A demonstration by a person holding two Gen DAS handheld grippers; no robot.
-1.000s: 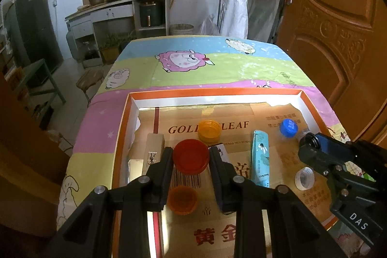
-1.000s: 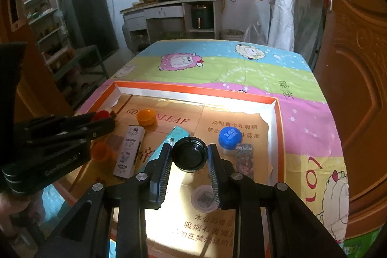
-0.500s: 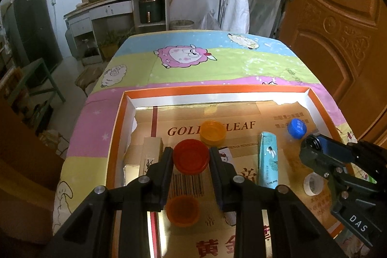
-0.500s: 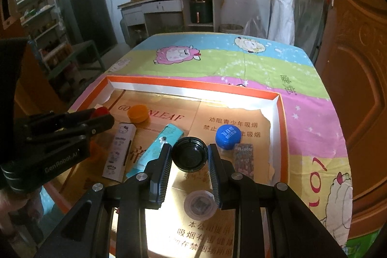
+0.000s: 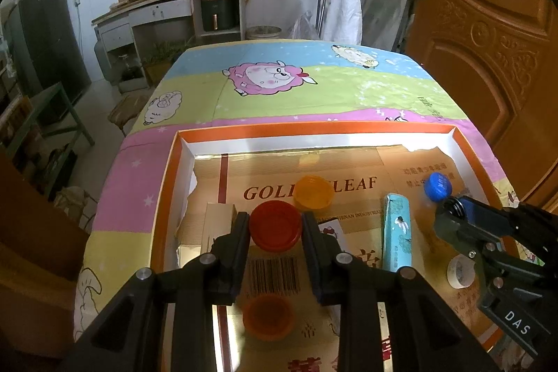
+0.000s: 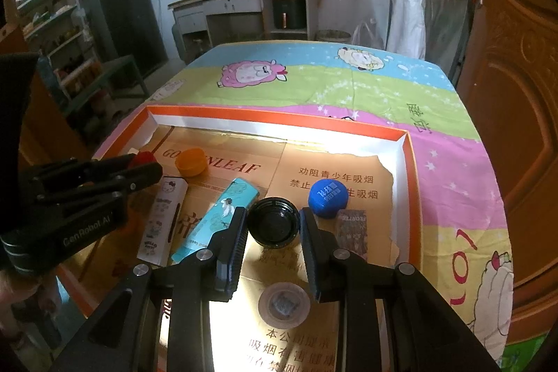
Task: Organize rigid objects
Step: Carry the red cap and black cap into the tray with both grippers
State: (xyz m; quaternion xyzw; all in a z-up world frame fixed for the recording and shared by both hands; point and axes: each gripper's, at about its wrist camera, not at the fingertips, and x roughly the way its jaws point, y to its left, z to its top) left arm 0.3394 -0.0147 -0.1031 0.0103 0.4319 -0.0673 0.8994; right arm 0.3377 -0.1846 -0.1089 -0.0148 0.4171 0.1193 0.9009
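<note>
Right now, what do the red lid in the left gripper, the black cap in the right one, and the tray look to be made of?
Red lid: likely molded plastic, smooth and matte, uniform color.
Black cap: likely plastic, glossy, with ridges showing inside its hollow.
Tray: seemingly cardboard, orange outside and white inside, with a torn printed liner.

The right claw (image 6: pixel 273 227) grips a black cap (image 6: pixel 274 227), open side toward the camera, above the tray (image 6: pixel 279 119). A blue cap (image 6: pixel 328 193) sits just right of it, touching a patterned box (image 6: pixel 352 232). A clear lid (image 6: pixel 284 305) lies nearer the camera. Left of the black cap lies a teal box (image 6: pixel 216 218), then a white box (image 6: pixel 162 218); an orange cap (image 6: pixel 190 161) sits farther back. The left claw (image 6: pixel 139 166) enters from the left with a red cap (image 6: pixel 143 157) at its tips.
</note>
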